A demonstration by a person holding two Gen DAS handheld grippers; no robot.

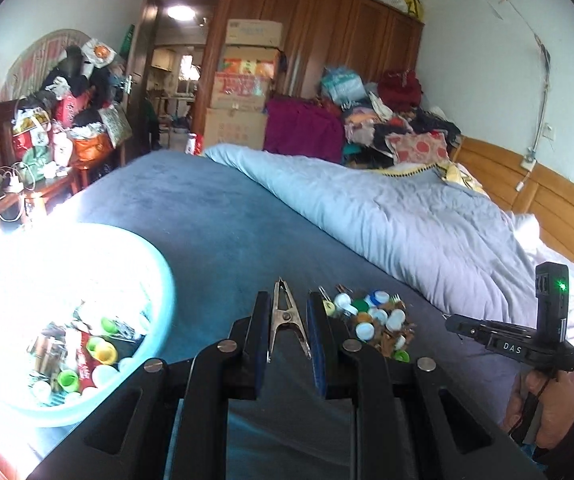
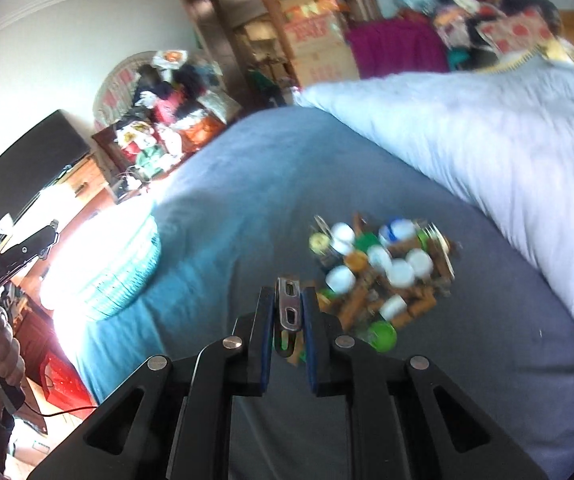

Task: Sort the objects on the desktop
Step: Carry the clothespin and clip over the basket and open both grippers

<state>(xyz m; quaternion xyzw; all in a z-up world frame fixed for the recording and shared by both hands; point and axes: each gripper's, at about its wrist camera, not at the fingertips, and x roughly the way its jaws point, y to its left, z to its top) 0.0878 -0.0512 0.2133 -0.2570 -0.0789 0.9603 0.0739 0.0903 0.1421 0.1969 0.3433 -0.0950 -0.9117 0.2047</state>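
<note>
Bedding covers your work surface: a dark blue bed sheet (image 1: 215,216) with a pale quilt (image 1: 407,216) bunched along its far side, a wooden wardrobe (image 1: 327,40) and stacked cartons beyond. Your left hand-held gripper (image 1: 287,322) points across the bed, its fingers apart around a shiny metal clip (image 1: 287,316); whether they touch it you cannot tell. Your right hand-held gripper (image 2: 288,312) is clamped on a flat, slotted metal clip piece (image 2: 289,308). Round plastic caps and brown pegs form a pile (image 2: 383,268) mid-bed; a ribbed turquoise basin (image 1: 159,280) sits near the bed's left edge.
</note>
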